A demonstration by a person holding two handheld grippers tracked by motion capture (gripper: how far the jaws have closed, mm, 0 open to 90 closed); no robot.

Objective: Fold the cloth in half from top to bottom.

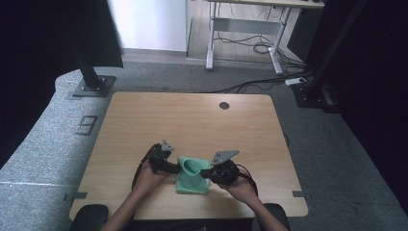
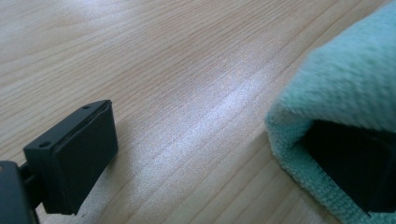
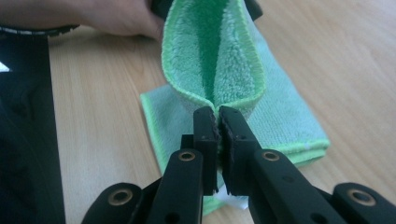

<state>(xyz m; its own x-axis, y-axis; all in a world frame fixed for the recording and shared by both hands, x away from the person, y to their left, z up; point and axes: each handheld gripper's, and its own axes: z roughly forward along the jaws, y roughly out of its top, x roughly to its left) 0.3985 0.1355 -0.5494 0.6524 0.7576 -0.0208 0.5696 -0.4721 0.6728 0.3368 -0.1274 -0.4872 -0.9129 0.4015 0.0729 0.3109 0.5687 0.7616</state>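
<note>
A folded green cloth [image 1: 192, 182] lies near the table's front edge, between my two grippers. My right gripper [image 3: 218, 114] is shut on the edge of the cloth's [image 3: 210, 60] top layer, which stands up as an open pocket. In the high view the right gripper [image 1: 206, 172] sits at the cloth's right side. My left gripper [image 2: 210, 135] is open and wide: one jaw shows bare over the wood, and the other is tucked inside the cloth's [image 2: 345, 84] fold. From above, the left gripper [image 1: 177, 167] reaches into the pocket from the left.
The wooden table [image 1: 192, 120] has a round cable hole [image 1: 224, 105] near its far edge. A black frame post [image 1: 91, 77] stands at the back left, and a white desk [image 1: 245, 29] with cables stands beyond. The person's left hand [image 3: 116, 16] is close behind the cloth.
</note>
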